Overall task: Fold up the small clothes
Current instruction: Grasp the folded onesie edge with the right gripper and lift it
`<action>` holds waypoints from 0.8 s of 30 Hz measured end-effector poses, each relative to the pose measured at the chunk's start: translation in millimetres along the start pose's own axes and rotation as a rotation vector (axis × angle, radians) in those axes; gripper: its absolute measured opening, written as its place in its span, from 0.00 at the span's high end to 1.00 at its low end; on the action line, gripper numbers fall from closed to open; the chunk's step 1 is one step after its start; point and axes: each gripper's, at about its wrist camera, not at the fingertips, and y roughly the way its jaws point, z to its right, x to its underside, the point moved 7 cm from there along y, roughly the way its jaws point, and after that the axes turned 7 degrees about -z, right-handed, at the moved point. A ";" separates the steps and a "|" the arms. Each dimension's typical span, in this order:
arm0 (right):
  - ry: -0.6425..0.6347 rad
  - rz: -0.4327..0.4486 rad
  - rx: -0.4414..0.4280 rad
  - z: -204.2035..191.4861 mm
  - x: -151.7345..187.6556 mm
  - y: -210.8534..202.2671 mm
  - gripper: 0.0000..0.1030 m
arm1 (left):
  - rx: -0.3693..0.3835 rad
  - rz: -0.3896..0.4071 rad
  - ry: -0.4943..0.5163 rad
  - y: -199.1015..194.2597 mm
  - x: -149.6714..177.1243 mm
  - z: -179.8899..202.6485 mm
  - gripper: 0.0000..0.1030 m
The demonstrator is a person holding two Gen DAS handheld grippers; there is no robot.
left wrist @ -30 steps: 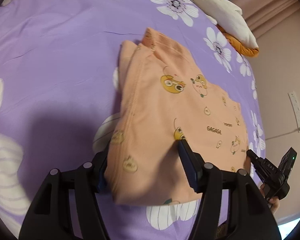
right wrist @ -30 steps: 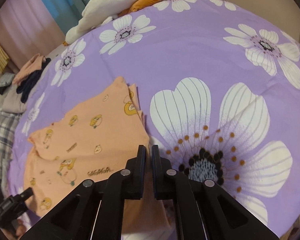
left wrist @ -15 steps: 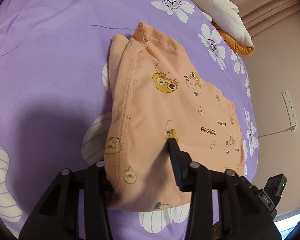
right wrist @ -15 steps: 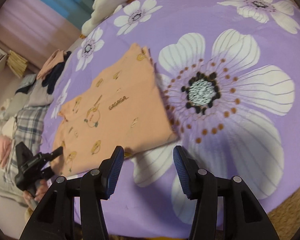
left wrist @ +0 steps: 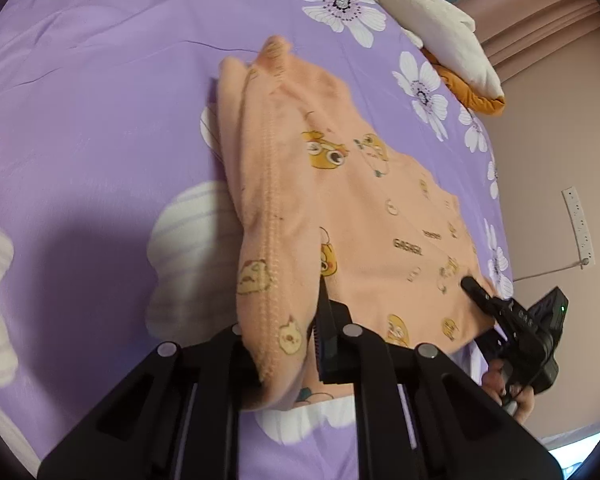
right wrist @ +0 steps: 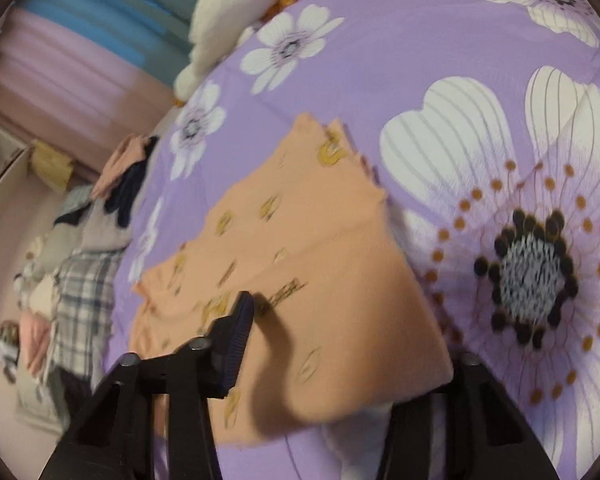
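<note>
Purple flowered bedsheet (left wrist: 100,120) under peach garment (left wrist: 360,208), hem corner pinched in left gripper (left wrist: 288,344) for folding over, right gripper (right wrist: 340,364) spread wide astride opposite corner, ready to clamp.

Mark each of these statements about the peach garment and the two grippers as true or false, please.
1. The left gripper is shut on the hemmed edge of the peach garment. True.
2. The right gripper is closed. False: its jaws stand wide apart over the garment's near corner.
3. The garment lies on a purple bedsheet printed with white flowers. True.
4. The garment is plain, without any print. False: it bears small yellow cartoon figures.
5. A white bundle lies at the far end of the bed. True.
</note>
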 end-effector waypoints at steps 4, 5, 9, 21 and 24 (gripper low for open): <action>-0.009 0.046 -0.018 -5.1 -5.7 -23.0 0.86 | 0.039 -0.017 0.021 -6.9 17.8 17.8 0.89; -0.024 0.060 -0.006 -7.1 -7.3 -31.0 0.87 | 0.044 -0.022 0.033 -8.0 24.3 24.1 0.89; -0.060 0.119 0.060 -5.6 -14.4 -55.7 0.87 | 0.043 -0.054 0.052 -3.0 41.7 37.0 0.88; -0.079 0.082 0.228 22.2 -12.5 -33.8 0.87 | -0.110 -0.038 0.083 4.6 51.2 30.0 0.77; -0.109 0.102 0.221 15.4 -13.7 -39.2 0.87 | -0.139 0.000 0.072 -9.1 51.4 25.7 0.68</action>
